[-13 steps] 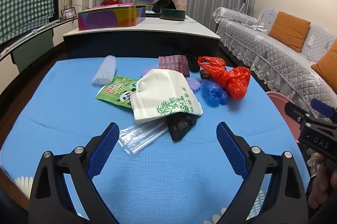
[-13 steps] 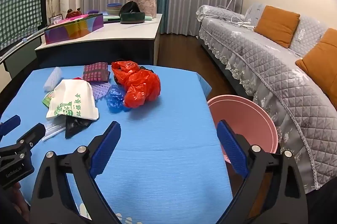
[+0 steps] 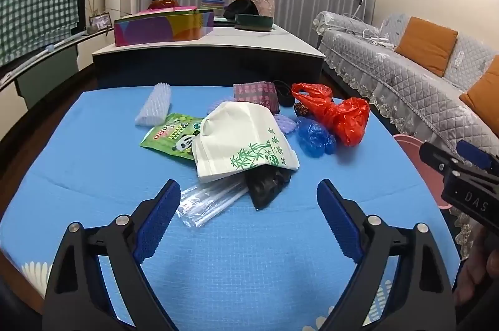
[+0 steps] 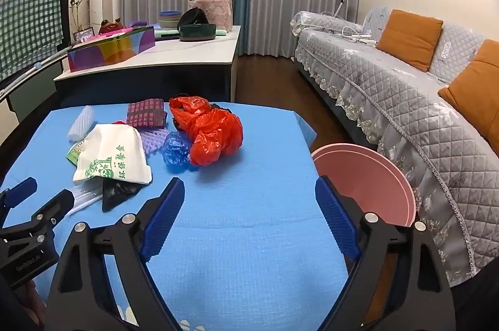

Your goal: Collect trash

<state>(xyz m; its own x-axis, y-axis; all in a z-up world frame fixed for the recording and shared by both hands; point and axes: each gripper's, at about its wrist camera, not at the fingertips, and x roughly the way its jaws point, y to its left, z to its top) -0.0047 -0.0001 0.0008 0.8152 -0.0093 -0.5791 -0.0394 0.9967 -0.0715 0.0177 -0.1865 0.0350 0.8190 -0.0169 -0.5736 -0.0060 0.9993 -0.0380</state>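
1. While nothing sits between them, the left gripper (image 3: 248,197) and right gripper (image 4: 249,195) both stand wide apart above the blue tablecloth (image 3: 93,150)
2. Beyond lies trash: white bag (image 3: 243,141), black bag (image 3: 266,183), clear wrapper (image 3: 207,201), red bag (image 4: 212,128)
3. A pink basin (image 4: 368,172) sits beside the table

Even, soft indoor light, probably from overhead; shadows under the trash are faint. Fisheye bending curves the sofa (image 4: 405,100) at 3 o'clock, corners vignette black, and focus stays sharp.
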